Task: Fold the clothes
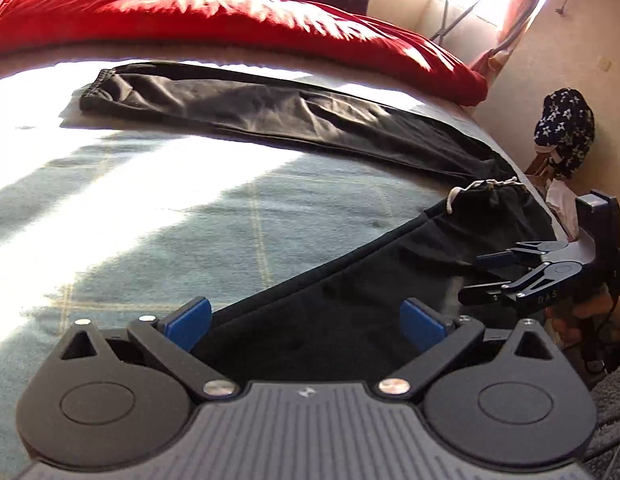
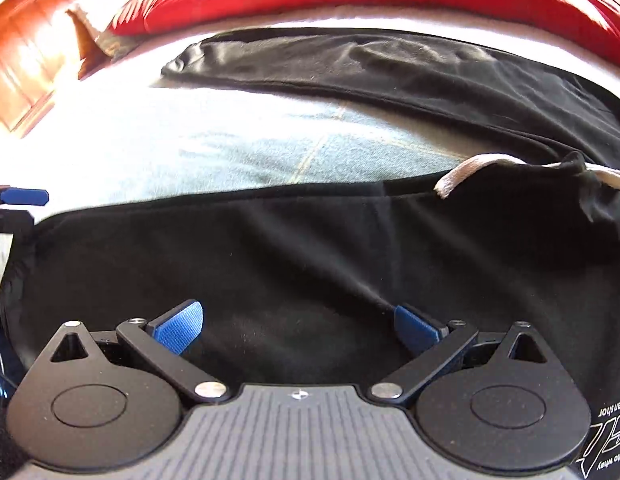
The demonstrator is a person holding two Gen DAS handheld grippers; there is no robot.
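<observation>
- Black fabric fills your near view: the trousers lie spread on the bed, one leg running along the near edge, the other leg stretched across farther back.
- The waistband is bunched at the right end, and there's the white drawstring looping out of it, resting on top of the cloth.
- Your left gripper is wide open, both blue pads splayed apart, poised over the near leg with nothing pinched between them.
- Your right gripper is spread wide too, blue pads low over the dark cloth, nothing clamped.
- From the left camera you can spot the right gripper off to the side near the bed's edge, by the waistband, its fingers apart there as well.
- At the left rim of the right camera, one blue fingertip of your left gripper just peeks in at the end of the near leg.
- Pale blue-grey cover with thin yellow lines shows between the two legs, sunlight striping across it.
- A red blanket lies heaped along the far side, just beyond the far leg.
- Off the bed by the wall there's a dark star-patterned bundle.
</observation>
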